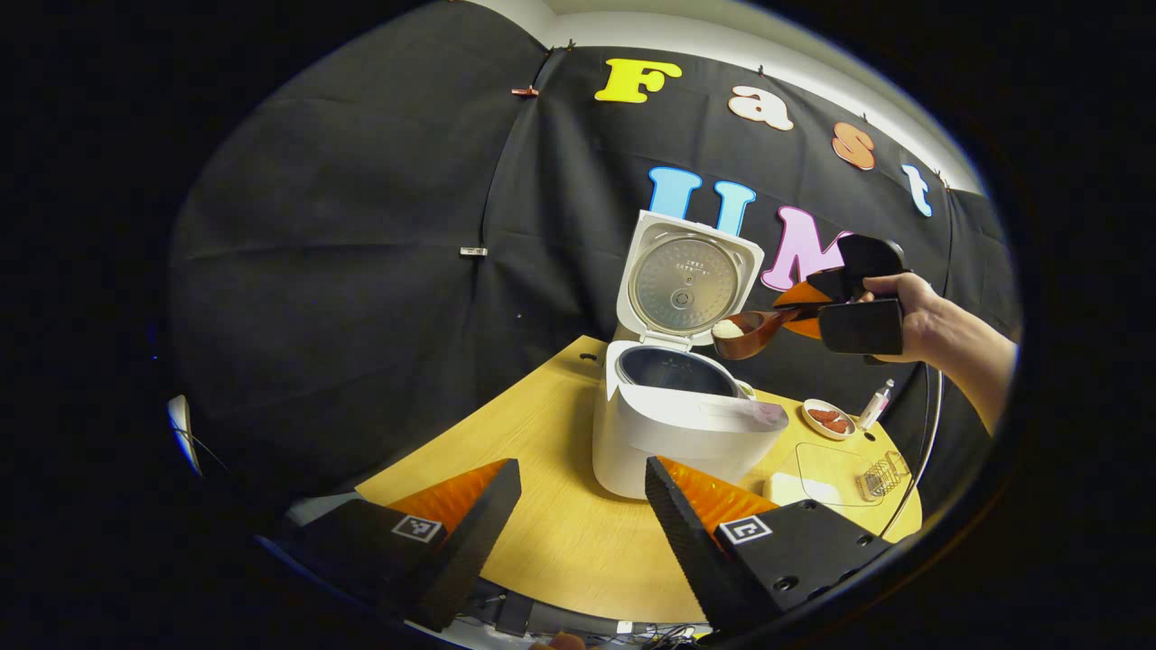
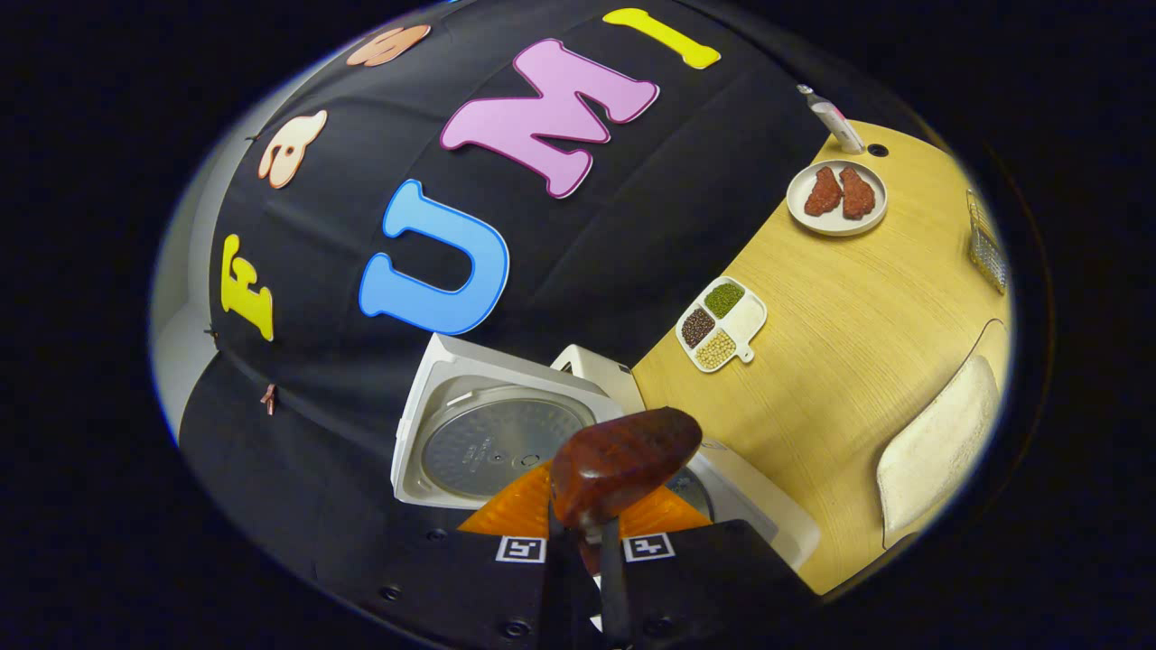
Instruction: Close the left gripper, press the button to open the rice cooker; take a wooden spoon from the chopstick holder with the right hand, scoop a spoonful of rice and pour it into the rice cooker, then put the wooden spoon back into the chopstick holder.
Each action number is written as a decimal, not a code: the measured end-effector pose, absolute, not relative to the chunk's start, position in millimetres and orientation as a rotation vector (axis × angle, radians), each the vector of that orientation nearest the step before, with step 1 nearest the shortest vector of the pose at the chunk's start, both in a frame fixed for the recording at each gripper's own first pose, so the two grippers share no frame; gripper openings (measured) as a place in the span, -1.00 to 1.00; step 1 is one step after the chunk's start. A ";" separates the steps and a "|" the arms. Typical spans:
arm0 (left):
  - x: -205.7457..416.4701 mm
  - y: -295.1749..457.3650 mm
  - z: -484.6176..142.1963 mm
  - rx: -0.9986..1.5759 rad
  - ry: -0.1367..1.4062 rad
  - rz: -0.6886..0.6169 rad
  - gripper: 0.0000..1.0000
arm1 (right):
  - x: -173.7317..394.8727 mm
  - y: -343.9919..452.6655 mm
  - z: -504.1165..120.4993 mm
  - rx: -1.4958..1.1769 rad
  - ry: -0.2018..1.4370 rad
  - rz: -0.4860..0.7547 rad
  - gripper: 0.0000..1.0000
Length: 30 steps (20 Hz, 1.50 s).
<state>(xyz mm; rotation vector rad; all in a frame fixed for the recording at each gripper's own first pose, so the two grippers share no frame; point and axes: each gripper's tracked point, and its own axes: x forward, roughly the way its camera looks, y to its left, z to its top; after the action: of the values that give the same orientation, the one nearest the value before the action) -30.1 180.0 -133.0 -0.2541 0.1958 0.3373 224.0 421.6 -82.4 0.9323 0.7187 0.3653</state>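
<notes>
Rice cooker (image 1: 673, 433), lid (image 1: 688, 282) standing open, is sitting at centre of the left gripper view on the wooden table (image 1: 560, 506). Right gripper (image 2: 582, 533) is clamping the wooden spoon (image 2: 623, 465) by its handle, holding its rice-laden bowl above the open pot, centre right. Left gripper (image 1: 578, 524) is hovering spread wide and empty at lower frame.

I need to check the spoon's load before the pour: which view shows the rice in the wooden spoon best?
The left gripper view: the wooden spoon shows side-on above the open rice cooker, white rice in its bowl. The right gripper view shows the bowl's underside, hiding the rice.
</notes>
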 end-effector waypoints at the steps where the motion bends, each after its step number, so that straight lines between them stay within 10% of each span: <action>1: -30.0 178.7 -135.1 -0.266 0.196 0.333 0.91 | 224.6 427.3 -82.6 0.879 0.701 0.387 -0.68; 30: -36.3 224.4 -171.3 -0.343 0.227 0.421 0.91 | 179.7 560.0 -117.7 -0.361 0.182 0.823 -0.68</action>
<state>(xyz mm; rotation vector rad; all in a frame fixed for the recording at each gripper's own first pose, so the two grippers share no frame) -36.3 224.4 -171.3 -0.3432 0.2273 0.4207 179.7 560.0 -117.7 -0.3605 0.1819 0.8231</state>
